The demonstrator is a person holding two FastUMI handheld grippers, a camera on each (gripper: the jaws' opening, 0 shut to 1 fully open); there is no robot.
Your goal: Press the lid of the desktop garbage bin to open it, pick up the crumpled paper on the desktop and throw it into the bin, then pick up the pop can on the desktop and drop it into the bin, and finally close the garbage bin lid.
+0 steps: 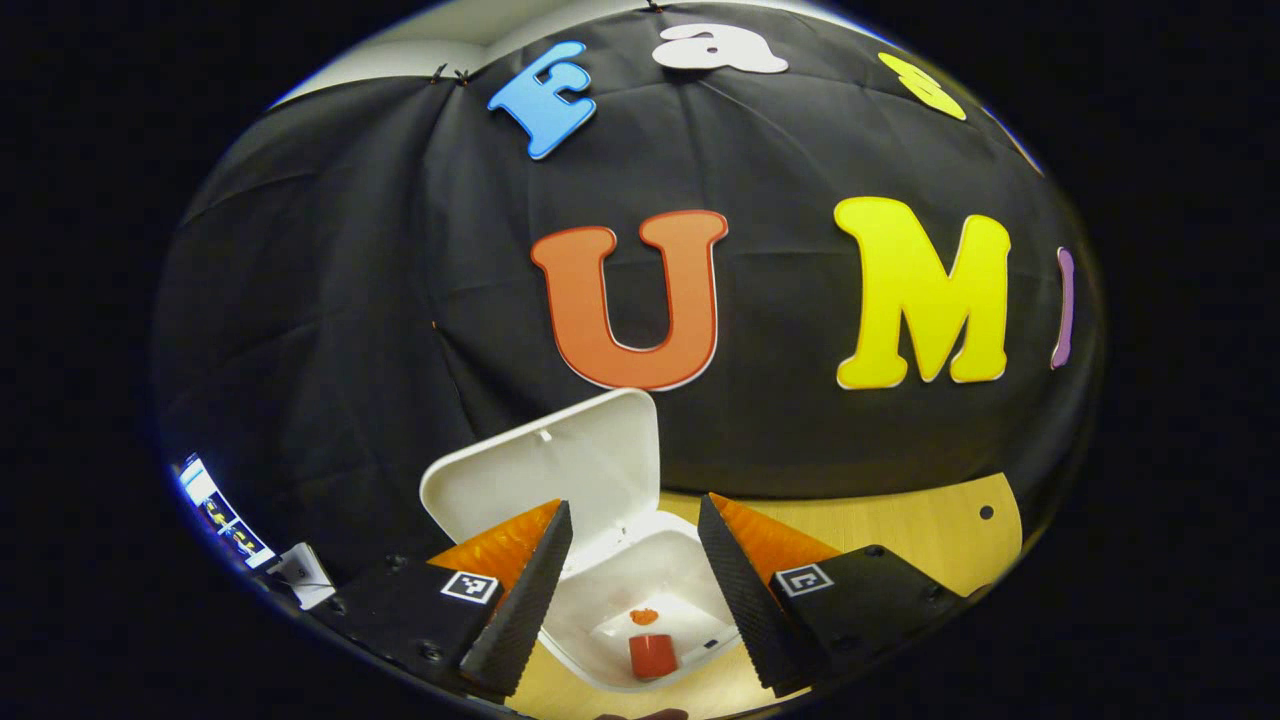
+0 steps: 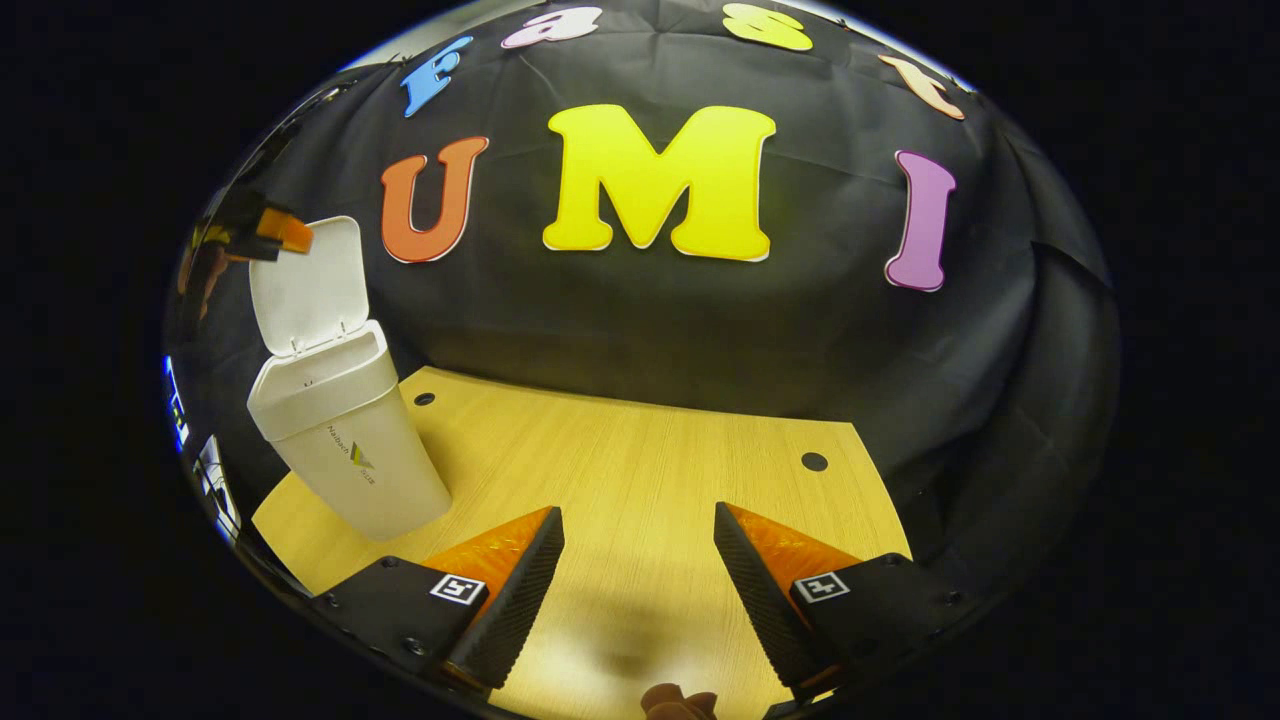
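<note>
Above the open bin, the left claw hangs spread and empty, what looks like the pop can lying inside; the right claw waits open over the desk, lid upright.

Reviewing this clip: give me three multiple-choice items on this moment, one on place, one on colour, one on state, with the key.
1. Where is the left tool?
A. above the open bin
B. flat on the table
C. behind the cloth wall

2. What colour is the can inside the bin?
A. blue
B. orange-red
C. green

3. How does the bin's lid stand?
A. shut
B. taken off, lying on the table
C. swung up, open

Key: 1 A, its own view looks down into the bin; 2 B, an orange-red can lies on the bin's floor; 3 C, the lid stands raised on its hinge.
</note>
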